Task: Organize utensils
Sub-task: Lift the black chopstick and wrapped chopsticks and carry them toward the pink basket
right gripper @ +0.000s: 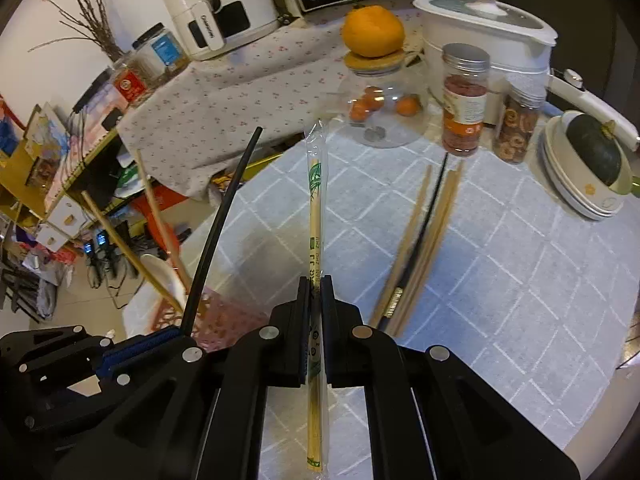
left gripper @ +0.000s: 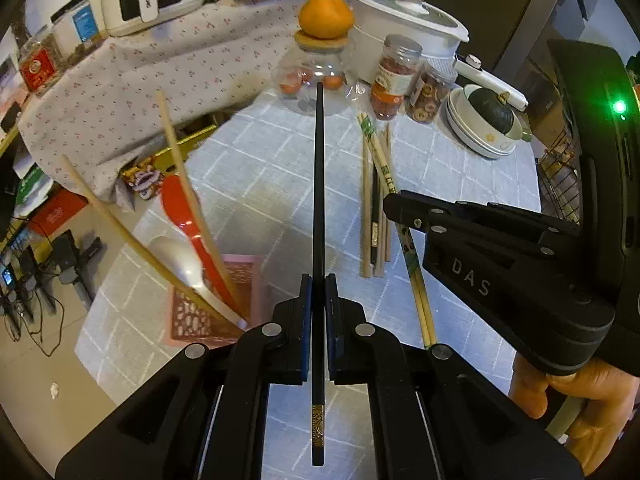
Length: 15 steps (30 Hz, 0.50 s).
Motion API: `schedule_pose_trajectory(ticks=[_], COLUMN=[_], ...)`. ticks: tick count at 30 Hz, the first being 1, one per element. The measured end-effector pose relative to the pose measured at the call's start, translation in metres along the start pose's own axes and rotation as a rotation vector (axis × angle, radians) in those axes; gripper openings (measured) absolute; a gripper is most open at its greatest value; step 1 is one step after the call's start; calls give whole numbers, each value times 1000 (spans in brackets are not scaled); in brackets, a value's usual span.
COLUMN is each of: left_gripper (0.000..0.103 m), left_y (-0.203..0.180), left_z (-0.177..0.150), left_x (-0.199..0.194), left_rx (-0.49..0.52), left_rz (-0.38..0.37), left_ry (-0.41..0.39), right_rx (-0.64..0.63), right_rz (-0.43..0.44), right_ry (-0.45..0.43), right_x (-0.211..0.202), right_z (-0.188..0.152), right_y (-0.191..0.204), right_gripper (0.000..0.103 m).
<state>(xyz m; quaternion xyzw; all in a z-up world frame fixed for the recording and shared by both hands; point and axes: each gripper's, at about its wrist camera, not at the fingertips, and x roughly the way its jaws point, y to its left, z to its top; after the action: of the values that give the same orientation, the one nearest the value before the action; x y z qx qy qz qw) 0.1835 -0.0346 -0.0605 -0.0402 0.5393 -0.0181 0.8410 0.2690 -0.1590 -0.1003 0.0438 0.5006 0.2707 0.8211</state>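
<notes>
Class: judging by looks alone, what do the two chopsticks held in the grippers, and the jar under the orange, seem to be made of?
Black chopstick in the left gripper: smooth dark plastic or lacquered wood, with a gold patterned band.
Wrapped chopsticks in the right gripper: pale bamboo or wood, matte, inside a clear printed film sleeve.
Jar: transparent glass or clear plastic, with a cork-like lid.

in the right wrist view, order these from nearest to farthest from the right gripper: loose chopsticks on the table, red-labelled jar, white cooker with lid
From the right gripper:
1. Loose chopsticks, on the tablecloth just to its right.
2. Red-labelled jar, upright beyond the chopsticks' far tips.
3. White cooker with lid, behind the jar at the back of the table.
</notes>
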Motion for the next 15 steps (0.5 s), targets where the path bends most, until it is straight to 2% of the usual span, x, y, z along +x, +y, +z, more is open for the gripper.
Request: schedule_pose_trajectory(ticks=[11, 15], left_gripper=[5, 5], left_y=[16, 21], left_z=[1, 2], left_x=[-17, -17], left_rx=[-33, -45], left_rz=[-9, -16], left_ry=[-48, -43], right_rx=[-30, -41], right_rz=[35, 44], right_ry=[-13, -2], right_x=[-5, -3], right_z=[1, 1], right_y=[20, 28], right_gripper=[5, 5])
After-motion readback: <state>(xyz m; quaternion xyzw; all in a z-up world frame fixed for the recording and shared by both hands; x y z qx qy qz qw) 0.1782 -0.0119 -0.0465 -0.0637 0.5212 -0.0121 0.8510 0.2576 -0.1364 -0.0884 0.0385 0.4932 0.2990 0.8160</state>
